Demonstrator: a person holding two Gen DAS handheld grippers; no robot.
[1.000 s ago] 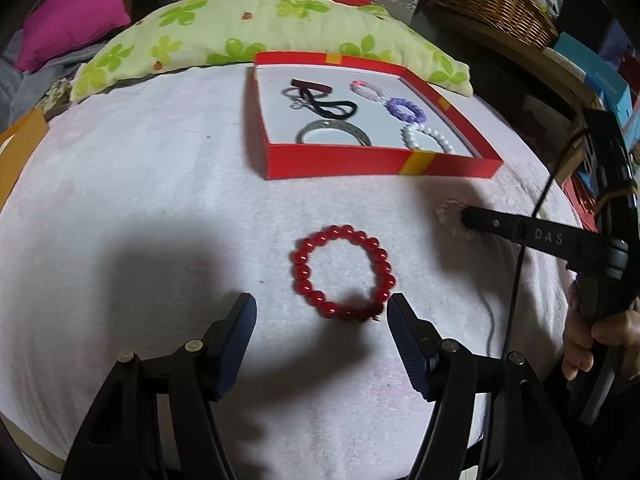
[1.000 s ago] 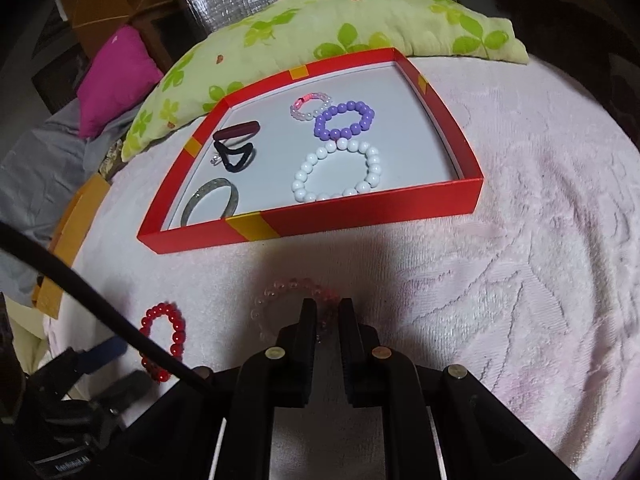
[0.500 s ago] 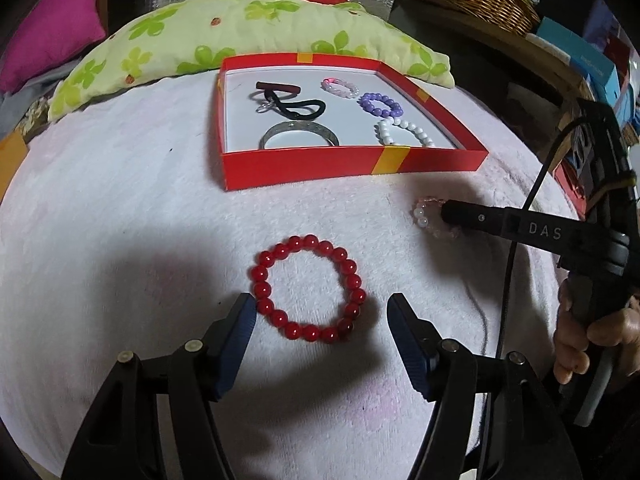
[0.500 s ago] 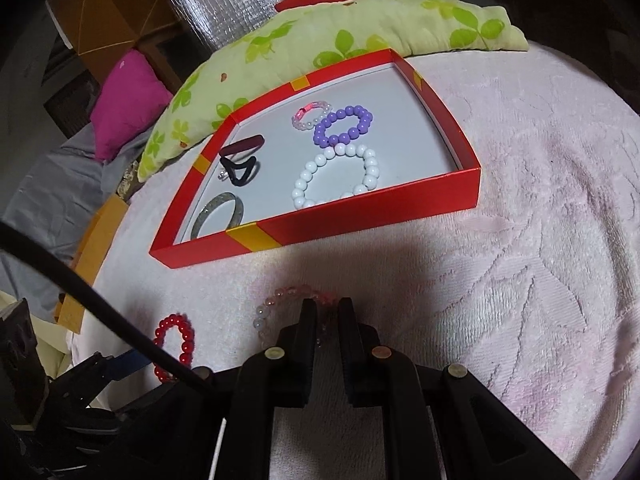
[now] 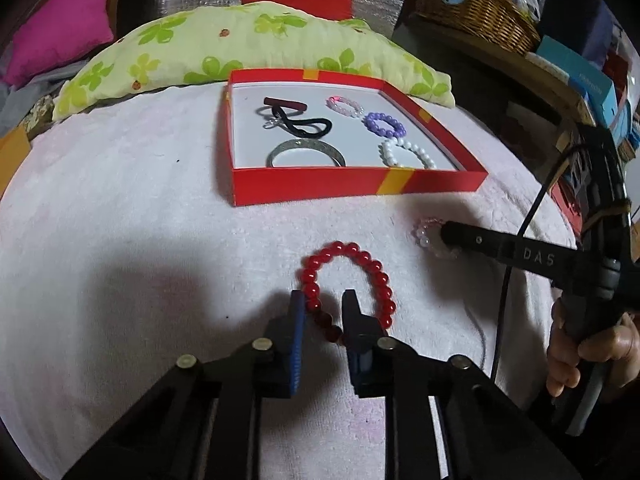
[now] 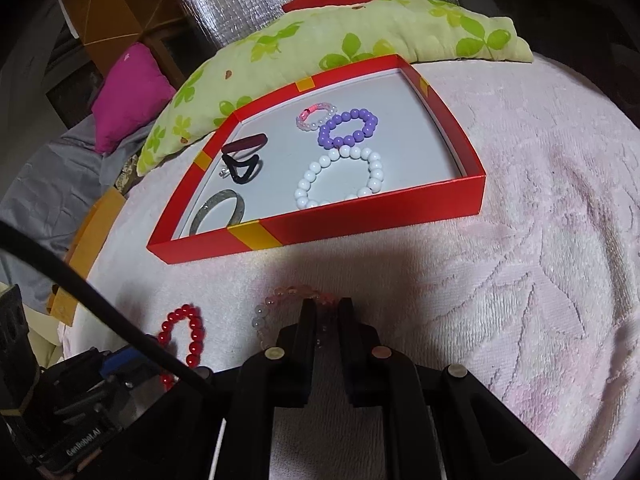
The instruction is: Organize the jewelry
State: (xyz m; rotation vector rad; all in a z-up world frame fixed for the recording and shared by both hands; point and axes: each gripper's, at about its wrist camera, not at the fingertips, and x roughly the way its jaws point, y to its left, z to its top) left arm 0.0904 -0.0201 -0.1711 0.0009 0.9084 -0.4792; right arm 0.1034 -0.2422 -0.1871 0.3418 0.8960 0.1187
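Observation:
A red bead bracelet (image 5: pixel 362 266) lies on the pale pink blanket (image 5: pixel 120 220); it also shows in the right wrist view (image 6: pixel 188 330). My left gripper (image 5: pixel 323 300) is shut on its near-left side. My right gripper (image 6: pixel 325 308) is shut on a pale pink bead bracelet (image 6: pixel 276 304), which also shows in the left wrist view (image 5: pixel 426 234). Beyond both stands a red tray (image 5: pixel 320 188) holding white (image 5: pixel 404 152), purple (image 5: pixel 384 124) and small pink (image 5: pixel 344 106) bead bracelets, a grey bangle (image 5: pixel 306 150) and dark hair ties (image 5: pixel 300 120).
A green leaf-print pillow (image 5: pixel 248 48) lies behind the tray, with a magenta cushion (image 5: pixel 60 26) at far left. A wicker basket (image 5: pixel 480 20) and boxes sit on a shelf at right. An orange box edge (image 6: pixel 94 236) lies left of the blanket.
My left gripper has closed from wide open onto the red bracelet's near-left beads. The right gripper stays shut on the pale pink bracelet.

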